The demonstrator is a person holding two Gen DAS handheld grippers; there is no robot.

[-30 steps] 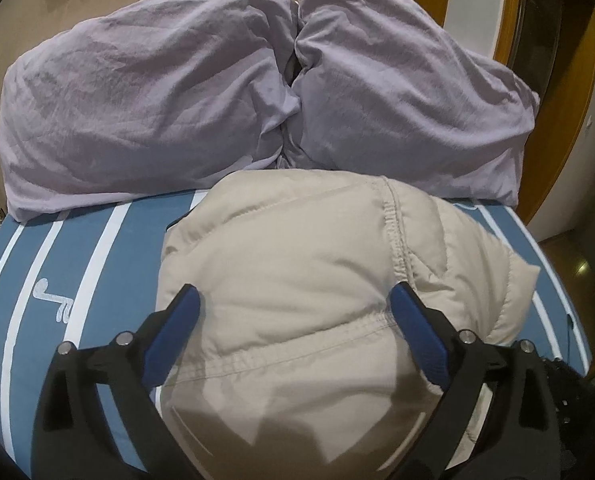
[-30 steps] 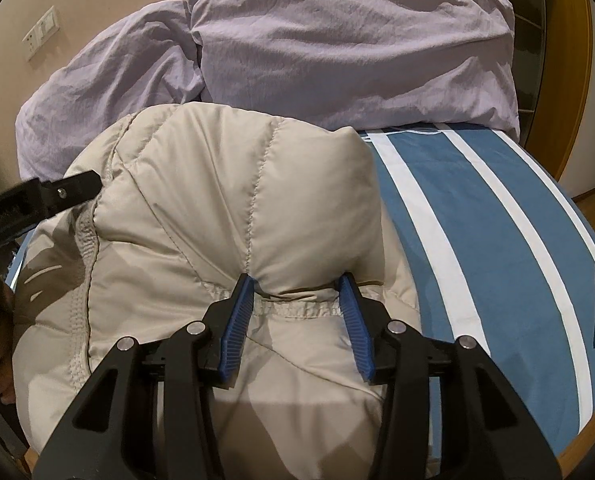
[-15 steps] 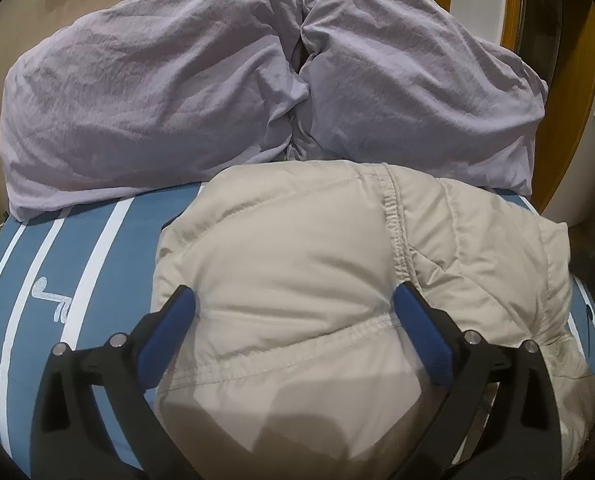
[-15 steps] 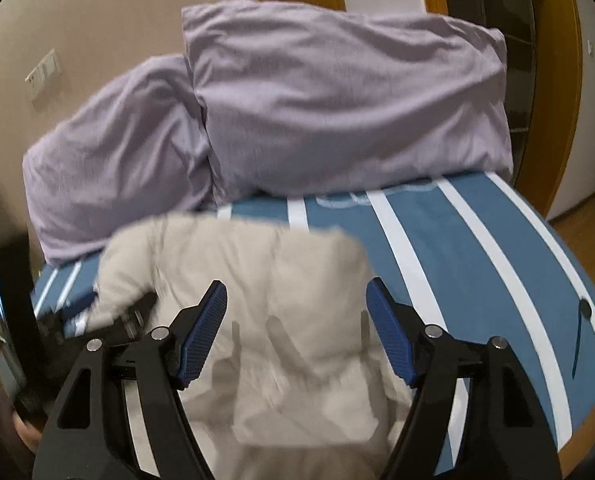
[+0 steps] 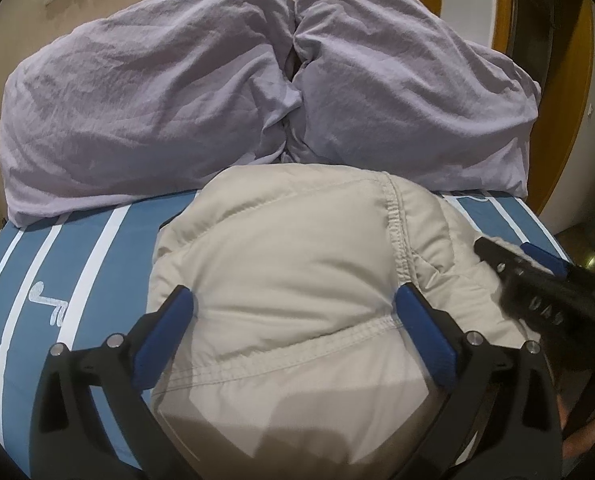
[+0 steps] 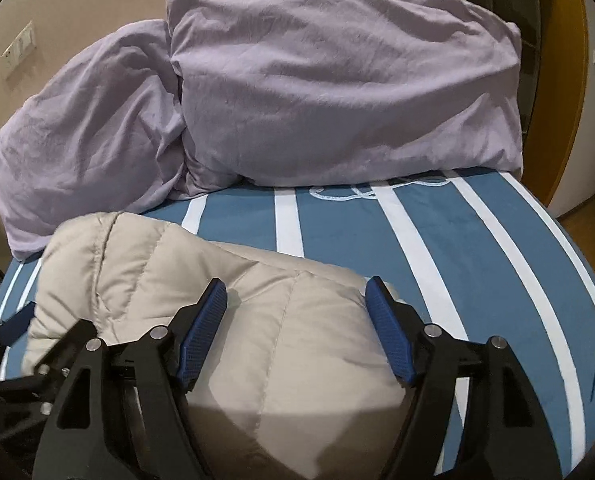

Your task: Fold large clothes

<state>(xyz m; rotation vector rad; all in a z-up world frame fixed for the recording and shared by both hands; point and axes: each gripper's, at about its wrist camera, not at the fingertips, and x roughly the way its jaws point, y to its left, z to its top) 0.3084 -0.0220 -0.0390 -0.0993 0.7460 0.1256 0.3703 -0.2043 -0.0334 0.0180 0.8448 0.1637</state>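
A beige quilted puffer jacket [image 5: 289,280] lies folded in a thick bundle on the blue bed with white stripes [image 5: 77,264]. My left gripper [image 5: 293,300] is open and hovers over the jacket's near end, holding nothing. My right gripper [image 6: 297,292] is open over the jacket's right part [image 6: 281,344], its jaws standing apart on either side of a puffy panel without pinching it. The right gripper also shows at the right edge of the left wrist view [image 5: 537,280]. The left gripper's blue tip shows at the left edge of the right wrist view [image 6: 13,326].
Two lilac pillows [image 5: 145,108] [image 5: 409,92] lean against the beige wall at the head of the bed, just behind the jacket. They also show in the right wrist view [image 6: 337,92]. A wooden door frame [image 6: 573,80] stands to the right. The bed's right half [image 6: 477,264] bears only the sheet.
My right gripper has let go of the jacket fold, opened, pulled back and come down over the jacket's right part. The folded part has dropped flat. The left gripper has stayed open and almost still.
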